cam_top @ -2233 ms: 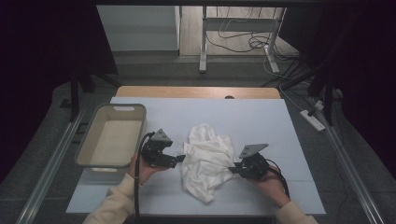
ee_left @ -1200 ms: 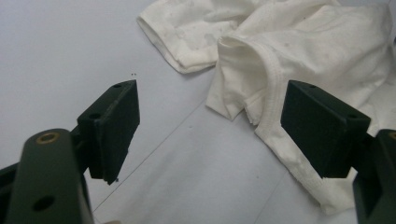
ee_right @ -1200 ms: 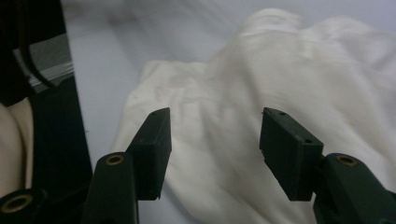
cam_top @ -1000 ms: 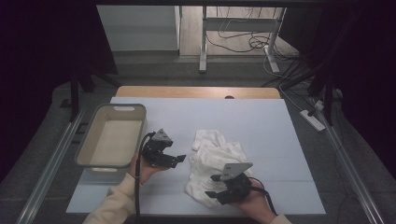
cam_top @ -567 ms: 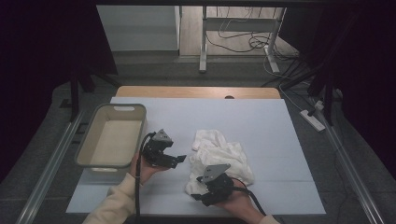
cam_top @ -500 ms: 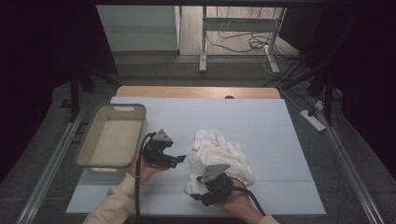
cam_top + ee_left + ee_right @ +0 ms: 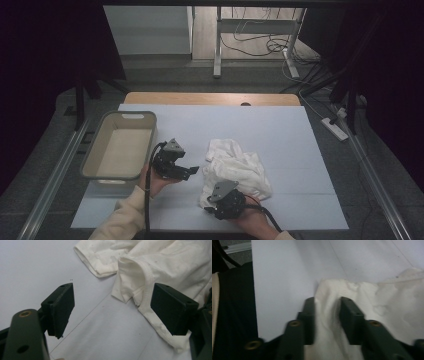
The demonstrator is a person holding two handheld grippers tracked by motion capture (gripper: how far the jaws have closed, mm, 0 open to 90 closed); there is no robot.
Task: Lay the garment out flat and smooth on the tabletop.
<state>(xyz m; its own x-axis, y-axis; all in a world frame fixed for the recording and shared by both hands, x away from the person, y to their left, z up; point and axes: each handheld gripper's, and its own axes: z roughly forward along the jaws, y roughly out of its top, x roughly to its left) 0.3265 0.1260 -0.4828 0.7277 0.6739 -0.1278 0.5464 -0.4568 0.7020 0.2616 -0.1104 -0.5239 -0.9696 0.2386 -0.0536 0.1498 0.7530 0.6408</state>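
A crumpled white garment (image 7: 235,165) lies on the pale table (image 7: 280,125), right of centre. My right gripper (image 7: 212,206) sits at the garment's near left corner. In the right gripper view its jaws have just been closing, and a ridge of the garment (image 7: 387,302) is pinched between them, right gripper (image 7: 327,312). My left gripper (image 7: 192,172) hovers just left of the garment, held in a hand. In the left gripper view the left gripper (image 7: 112,307) stands wide open with bare table between its jaws, and the garment's (image 7: 175,262) hem lies just ahead of them.
A beige plastic basket (image 7: 131,114) stands empty at the table's left side, next to my left hand. Beyond the far table edge are a metal frame leg (image 7: 218,45) and loose cables on the floor. A power strip (image 7: 336,128) lies off the right edge.
My right gripper slid from the garment's right side to its near left corner, and the garment bunched up. The left gripper stayed put.
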